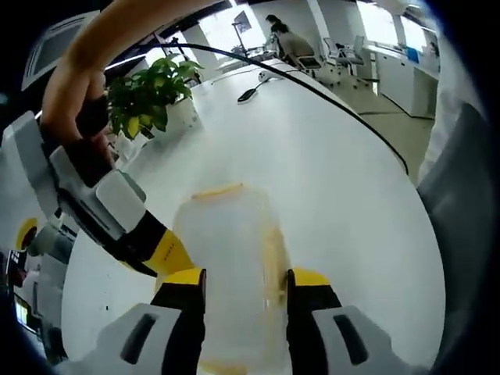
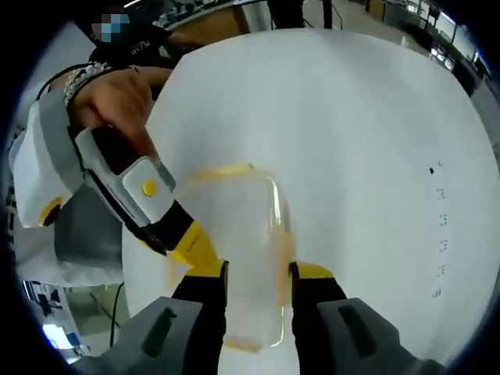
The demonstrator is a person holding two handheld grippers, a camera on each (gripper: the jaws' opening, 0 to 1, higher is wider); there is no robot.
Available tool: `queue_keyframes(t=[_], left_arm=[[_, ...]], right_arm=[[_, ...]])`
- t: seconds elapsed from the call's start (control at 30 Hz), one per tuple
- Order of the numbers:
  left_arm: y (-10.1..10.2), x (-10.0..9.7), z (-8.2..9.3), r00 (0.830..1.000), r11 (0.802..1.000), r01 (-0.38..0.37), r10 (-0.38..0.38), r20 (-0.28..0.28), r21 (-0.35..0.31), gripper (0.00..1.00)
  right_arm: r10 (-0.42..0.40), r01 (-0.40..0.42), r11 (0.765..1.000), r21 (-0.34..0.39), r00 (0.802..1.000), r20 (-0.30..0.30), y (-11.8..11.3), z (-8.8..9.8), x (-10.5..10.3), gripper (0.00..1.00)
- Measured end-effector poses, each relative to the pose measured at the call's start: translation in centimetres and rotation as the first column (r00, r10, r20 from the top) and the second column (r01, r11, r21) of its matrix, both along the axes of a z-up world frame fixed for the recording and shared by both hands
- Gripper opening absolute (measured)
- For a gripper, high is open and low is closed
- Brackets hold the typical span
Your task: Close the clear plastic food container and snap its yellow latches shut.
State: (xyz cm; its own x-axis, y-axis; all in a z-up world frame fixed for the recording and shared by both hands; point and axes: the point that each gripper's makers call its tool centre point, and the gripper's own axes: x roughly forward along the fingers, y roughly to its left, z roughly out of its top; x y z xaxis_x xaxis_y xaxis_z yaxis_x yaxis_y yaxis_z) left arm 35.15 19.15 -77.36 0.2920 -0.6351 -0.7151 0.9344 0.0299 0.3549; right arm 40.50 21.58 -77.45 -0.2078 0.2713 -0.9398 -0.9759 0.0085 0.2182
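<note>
The clear plastic container (image 1: 234,250) lies on the white table, with its lid on top. A yellow latch (image 1: 219,190) shows at its far end and another (image 1: 273,258) along its right side. My left gripper (image 1: 245,283) stands open low over the container's near part, its yellow-tipped jaws apart above the lid. The right gripper (image 1: 168,251) comes in from the left and its tip touches the container's left edge. In the right gripper view the container (image 2: 242,234) lies under my open right gripper (image 2: 258,277), and the left gripper (image 2: 191,242) meets its left edge.
The round white table (image 1: 328,172) stretches far and right. A potted plant (image 1: 152,94) stands at its far left edge and a black cable (image 1: 258,90) runs across the far side. A person's hand (image 2: 109,94) holds the left gripper. Office desks and chairs lie beyond.
</note>
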Motion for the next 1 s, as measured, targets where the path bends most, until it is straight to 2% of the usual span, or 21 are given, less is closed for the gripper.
queue_keyframes(t=[0.73,0.77,0.8,1.0], left_arm=[[0.12,-0.21,0.05,0.998,0.998,0.033,-0.035,0.051,0.045,0.28],[-0.17,-0.29,-0.27,0.996,0.997,0.046,-0.05,0.078,0.056,0.28],[0.12,-0.13,-0.21,0.996,0.998,0.025,-0.03,0.081,0.063,0.28],[0.31,0.03,0.17,0.995,0.997,0.043,-0.048,0.082,0.057,0.28]], right_arm=[[-0.021,0.02,1.0,-0.009,1.0,-0.015,0.43,0.01,0.31,0.28],[-0.026,0.026,1.0,-0.01,1.0,-0.002,0.46,-0.05,0.58,0.28],[-0.029,0.029,0.999,-0.013,0.999,-0.012,0.49,-0.02,0.48,0.28],[-0.032,0.032,0.999,-0.014,0.999,-0.024,0.42,-0.03,0.23,0.28]])
